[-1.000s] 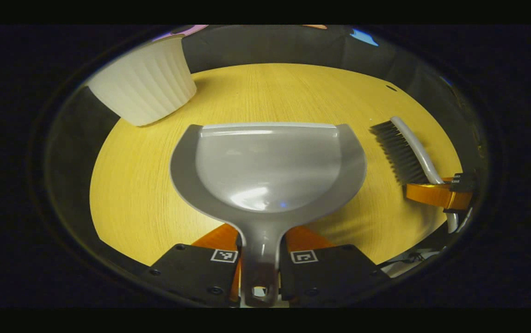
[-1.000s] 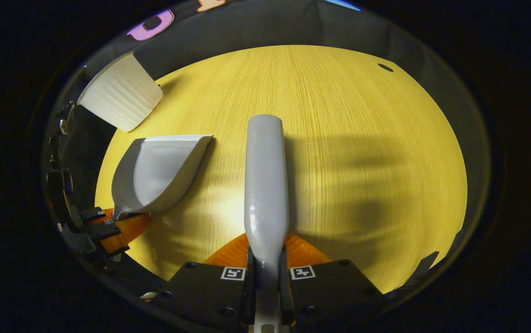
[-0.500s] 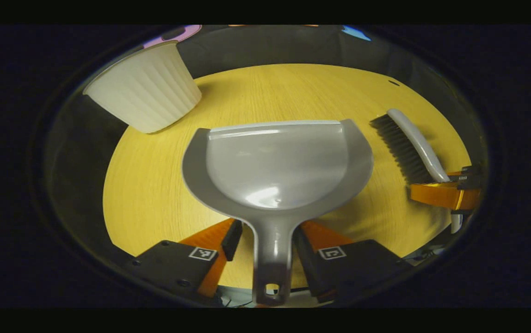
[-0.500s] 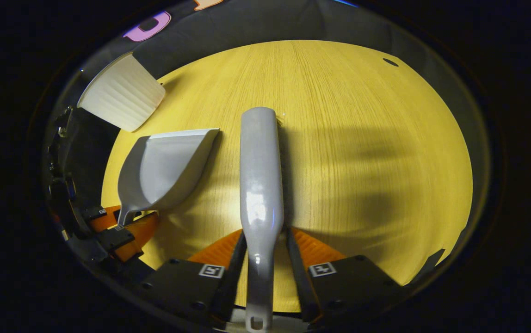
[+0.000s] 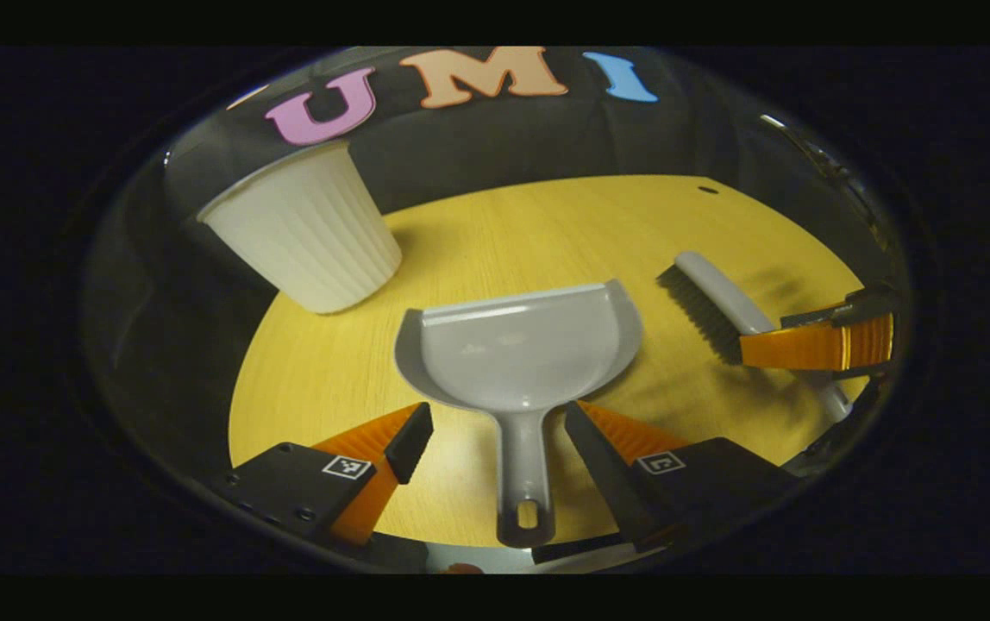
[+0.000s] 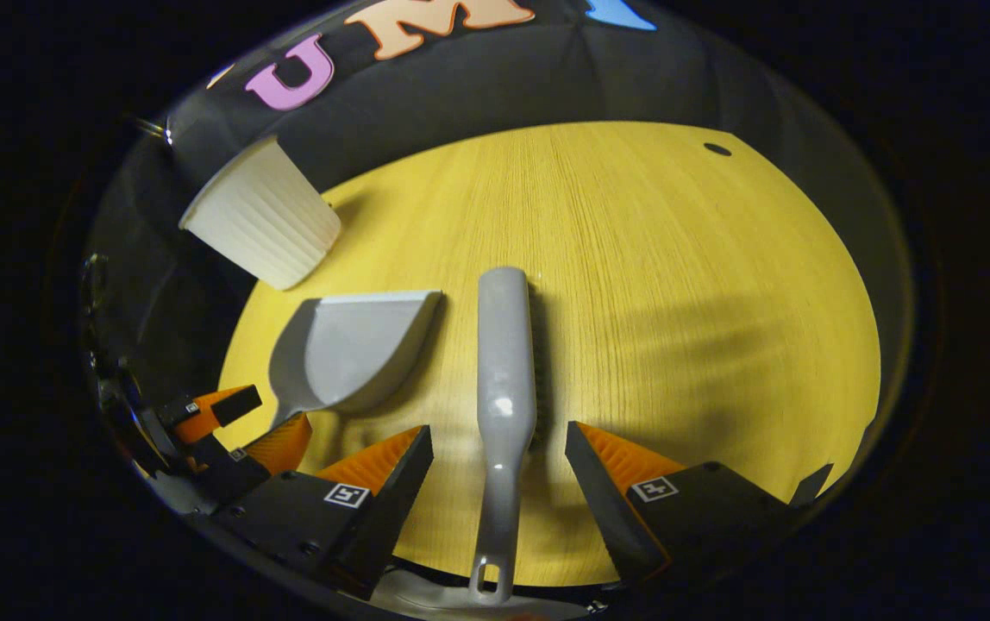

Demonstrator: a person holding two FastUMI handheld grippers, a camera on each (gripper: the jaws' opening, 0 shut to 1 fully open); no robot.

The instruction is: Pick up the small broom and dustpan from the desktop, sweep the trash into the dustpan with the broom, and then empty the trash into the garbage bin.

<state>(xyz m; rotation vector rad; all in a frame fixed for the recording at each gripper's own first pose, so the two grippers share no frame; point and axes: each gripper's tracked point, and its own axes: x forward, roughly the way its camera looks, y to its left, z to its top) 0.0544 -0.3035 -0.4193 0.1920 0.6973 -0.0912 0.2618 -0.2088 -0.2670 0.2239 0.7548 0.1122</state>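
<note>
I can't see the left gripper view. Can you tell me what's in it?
The left gripper is open, with the grey dustpan lying flat on the yellow table, its handle between the fingers. A white ribbed bin stands behind; the broom lies at right.

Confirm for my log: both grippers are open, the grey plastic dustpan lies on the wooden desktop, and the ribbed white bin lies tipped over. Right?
Not quite: the ribbed white bin stands upright, per the left gripper view. Both grippers are open, the grey plastic dustpan on the wooden desktop.
</note>
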